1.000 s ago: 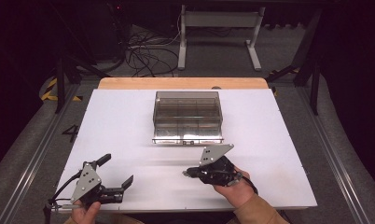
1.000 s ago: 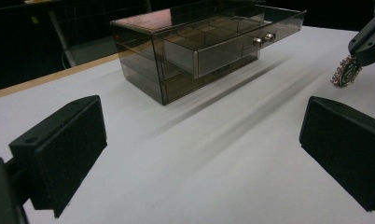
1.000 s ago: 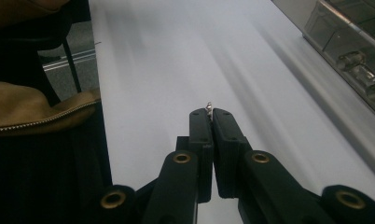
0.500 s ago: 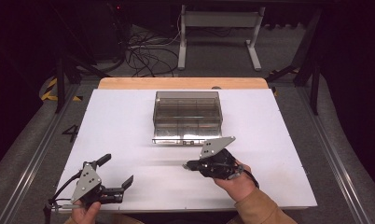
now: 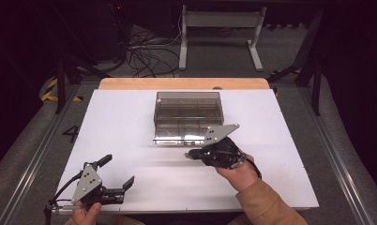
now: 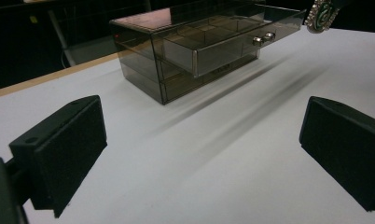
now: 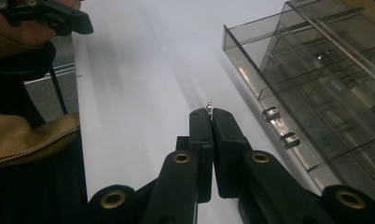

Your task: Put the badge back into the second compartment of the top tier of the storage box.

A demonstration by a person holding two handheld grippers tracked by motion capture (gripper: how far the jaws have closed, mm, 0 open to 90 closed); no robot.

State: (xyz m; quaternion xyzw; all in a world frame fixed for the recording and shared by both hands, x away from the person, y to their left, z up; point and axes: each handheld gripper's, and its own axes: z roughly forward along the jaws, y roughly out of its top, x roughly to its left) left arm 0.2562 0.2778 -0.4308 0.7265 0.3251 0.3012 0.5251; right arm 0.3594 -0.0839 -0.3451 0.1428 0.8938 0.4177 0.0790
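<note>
Right gripper (image 5: pixel 189 153): clamping a small ornament (image 6: pixel 322 14), lifting nearer the open drawer (image 6: pixel 213 51). Probably heading for a drop-in.

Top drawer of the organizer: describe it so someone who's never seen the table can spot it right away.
On the white table, toward the far wooden edge, sits a smoky transparent drawer box. The top drawer is the one pulled partway out toward the person, near the right gripper. Unlike the closed tiers below, it stands out from the box, showing empty divided compartments and two small silver knobs on its front.
</note>
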